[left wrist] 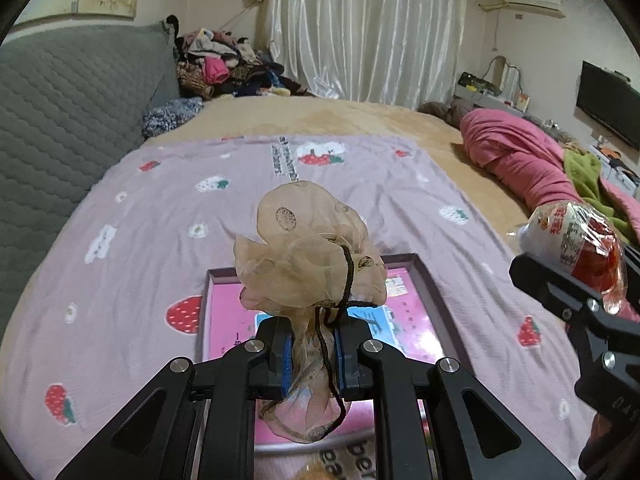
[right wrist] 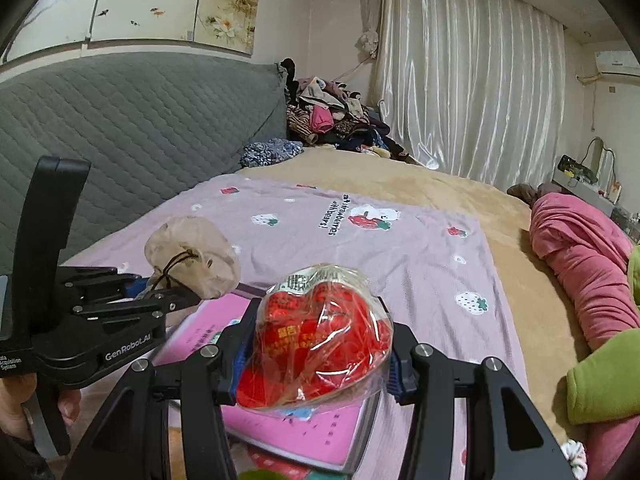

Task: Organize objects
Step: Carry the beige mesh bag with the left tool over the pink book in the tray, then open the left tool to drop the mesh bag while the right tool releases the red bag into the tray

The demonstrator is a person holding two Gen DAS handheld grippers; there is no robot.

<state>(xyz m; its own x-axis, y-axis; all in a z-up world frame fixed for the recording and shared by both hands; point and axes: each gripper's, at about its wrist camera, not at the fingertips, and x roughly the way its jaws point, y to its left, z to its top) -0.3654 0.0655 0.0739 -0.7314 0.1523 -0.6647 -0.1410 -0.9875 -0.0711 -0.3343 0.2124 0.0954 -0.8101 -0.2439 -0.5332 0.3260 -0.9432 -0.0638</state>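
Left gripper [left wrist: 310, 354]: black linkage arms, silver screws, blue pads. Right gripper [right wrist: 316, 354]: same build. White "GenRobot.AI" lettering lower left, right wrist view.

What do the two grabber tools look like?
Both are matte black frames with angular cut-outs and shiny silver round bolts. The left gripper and the right gripper have blue pads inside their fingers. White lettering on the left one's side reads GenRobot.AI. No cables show.

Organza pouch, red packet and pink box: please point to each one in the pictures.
Organza pouch [left wrist: 308, 248], left wrist view, on its puffed upper part.
Red packet [right wrist: 320, 340], right wrist view, on its clear front.
Pink box [left wrist: 228, 312], left wrist view, on its pink inner floor.
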